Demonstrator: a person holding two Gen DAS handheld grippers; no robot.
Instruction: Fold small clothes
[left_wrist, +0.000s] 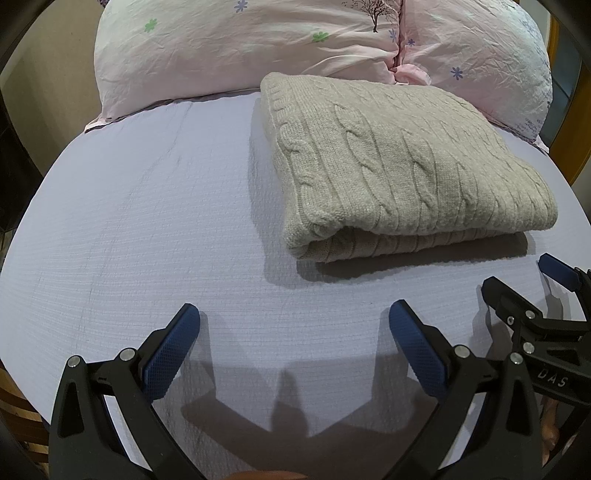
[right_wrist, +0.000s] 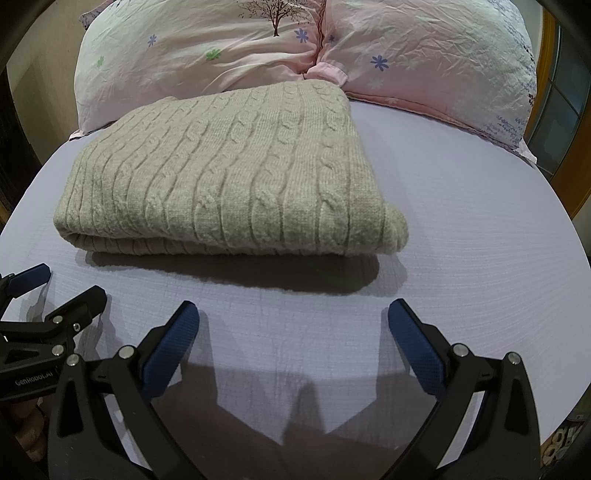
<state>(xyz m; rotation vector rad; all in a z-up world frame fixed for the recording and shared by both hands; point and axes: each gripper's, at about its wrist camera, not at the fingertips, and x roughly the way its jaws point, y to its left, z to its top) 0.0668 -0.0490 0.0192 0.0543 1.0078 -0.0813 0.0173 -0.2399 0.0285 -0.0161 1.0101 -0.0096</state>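
Observation:
A beige cable-knit sweater (left_wrist: 399, 162) lies folded into a thick rectangle on the lavender bed sheet (left_wrist: 147, 229), its folded edge facing me. It also shows in the right wrist view (right_wrist: 229, 177). My left gripper (left_wrist: 293, 314) is open and empty, low over the sheet, in front and to the left of the sweater. My right gripper (right_wrist: 293, 314) is open and empty, just in front of the sweater's near edge. Each gripper shows at the edge of the other's view: the right gripper (left_wrist: 517, 273), the left gripper (right_wrist: 70, 280).
Two pink flowered pillows (left_wrist: 240, 48) (right_wrist: 424, 51) lie along the head of the bed behind the sweater. A wooden frame (left_wrist: 576, 147) stands at the right edge. The bed edge drops off at the left.

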